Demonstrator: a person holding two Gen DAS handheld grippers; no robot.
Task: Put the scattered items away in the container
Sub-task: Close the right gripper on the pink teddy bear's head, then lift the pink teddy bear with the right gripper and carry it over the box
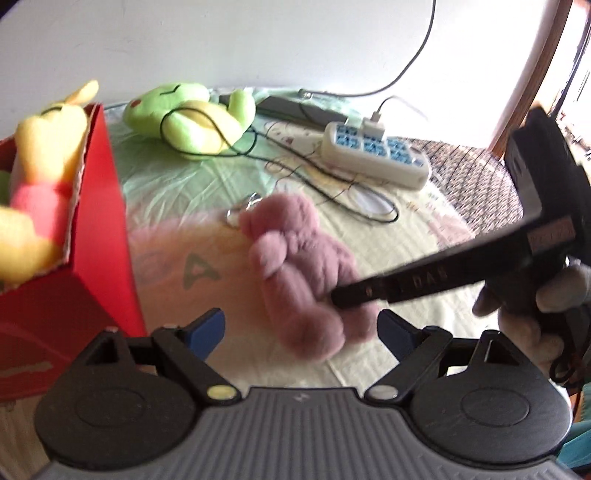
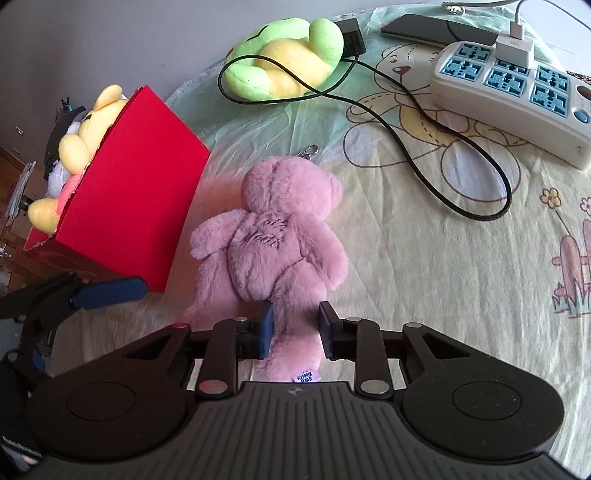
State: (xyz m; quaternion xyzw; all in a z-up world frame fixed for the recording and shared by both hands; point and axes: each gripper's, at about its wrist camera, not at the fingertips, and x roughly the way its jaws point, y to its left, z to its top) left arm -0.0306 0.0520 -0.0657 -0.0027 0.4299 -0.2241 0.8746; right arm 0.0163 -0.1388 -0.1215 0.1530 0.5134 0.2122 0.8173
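A pink plush bear (image 2: 273, 236) lies face down on the cartoon-print cloth (image 2: 424, 258), just right of the red box (image 2: 136, 177). My right gripper (image 2: 295, 325) is shut on the bear's leg, with a blue pad pressed to each side. In the left wrist view the same bear (image 1: 295, 251) shows blurred, with one black finger (image 1: 424, 275) of the right gripper reaching onto it. My left gripper (image 1: 301, 325) stands wide open above the cloth beside the box (image 1: 103, 206), holding nothing. A yellow plush bear (image 1: 44, 158) sits inside the box. A green frog plush (image 2: 284, 62) lies farther back.
A white power strip (image 2: 509, 92) with a plugged-in charger lies at the back right. A black cable (image 2: 443, 147) loops from it across the cloth and over the frog. A dark flat device (image 2: 436, 27) rests at the far edge. A wall stands behind the table.
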